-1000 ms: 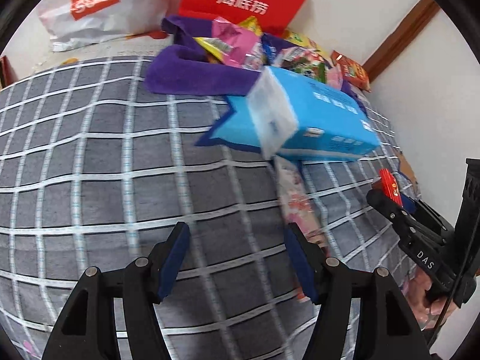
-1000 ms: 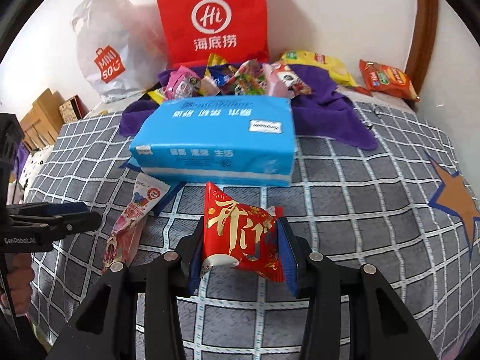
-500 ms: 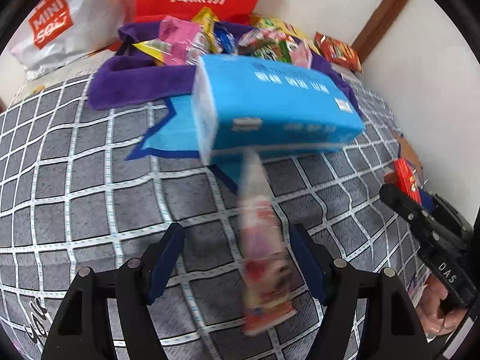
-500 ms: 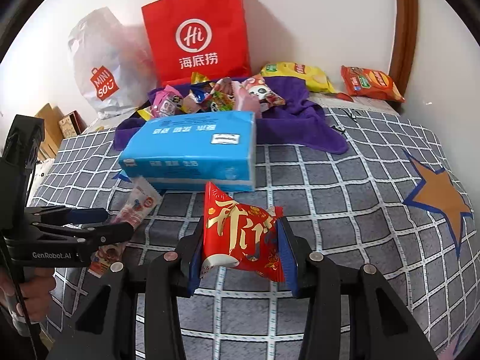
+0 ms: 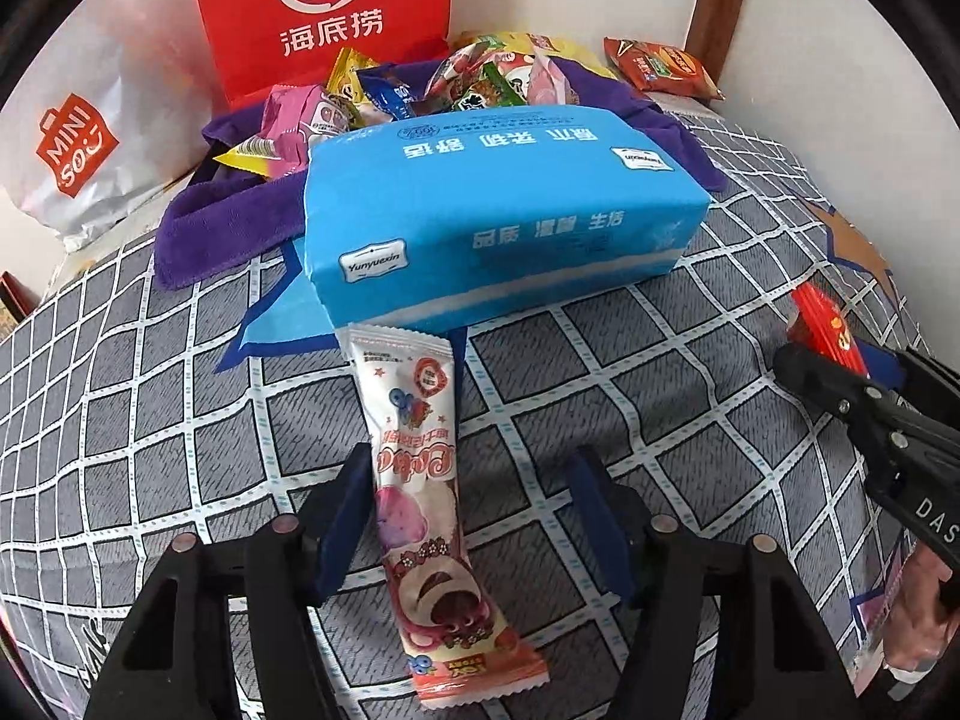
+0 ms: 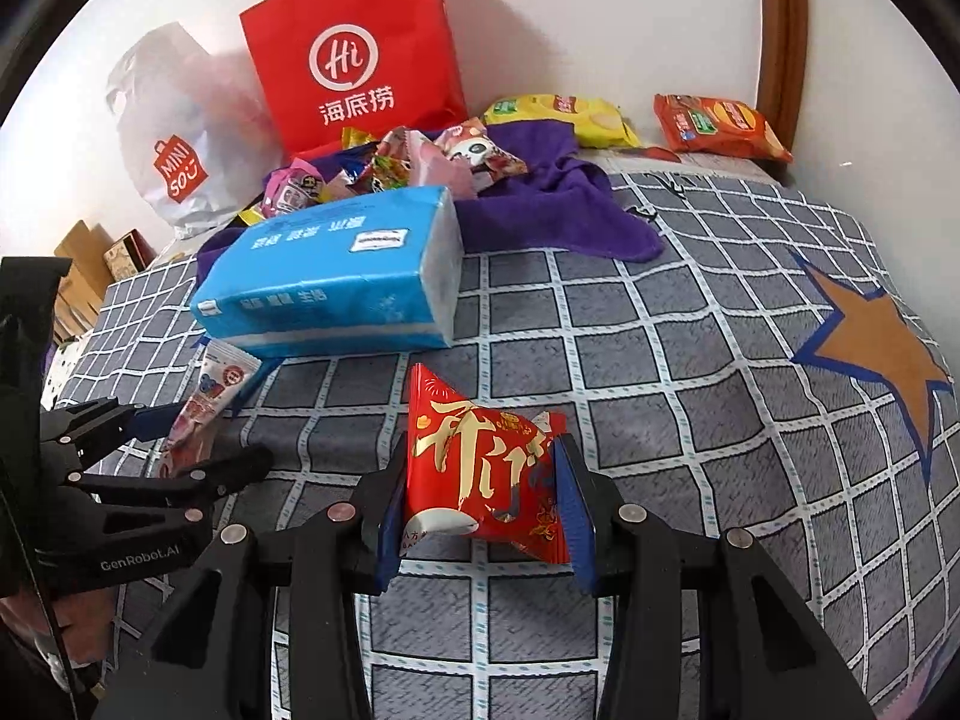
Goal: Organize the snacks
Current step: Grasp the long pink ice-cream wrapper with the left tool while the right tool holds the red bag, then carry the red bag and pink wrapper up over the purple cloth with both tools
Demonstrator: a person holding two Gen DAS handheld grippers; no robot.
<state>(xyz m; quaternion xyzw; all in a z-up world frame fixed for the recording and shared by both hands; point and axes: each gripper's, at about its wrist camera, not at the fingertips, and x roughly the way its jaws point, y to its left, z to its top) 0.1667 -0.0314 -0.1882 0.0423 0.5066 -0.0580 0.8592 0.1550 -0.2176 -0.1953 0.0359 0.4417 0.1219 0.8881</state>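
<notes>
A long pink and white snack packet lies flat on the grey checked cover. It sits between the fingers of my left gripper, close against the left finger, with a gap to the right one. The jaws are closing and do not press it. My right gripper is shut on a red snack packet with gold characters, held just above the cover. In the right wrist view the left gripper straddles the pink packet at the left. The left wrist view catches the right gripper and its red packet at the right edge.
A blue tissue pack lies just beyond the pink packet. Behind it a purple towel carries a heap of several snacks. A red paper bag and a white plastic bag stand at the wall. Yellow and orange bags lie far right.
The left gripper has swung over, so the pink packet, once off to its right, now lies between its fingers. The right gripper drifted a little, still clamped on the red packet.
</notes>
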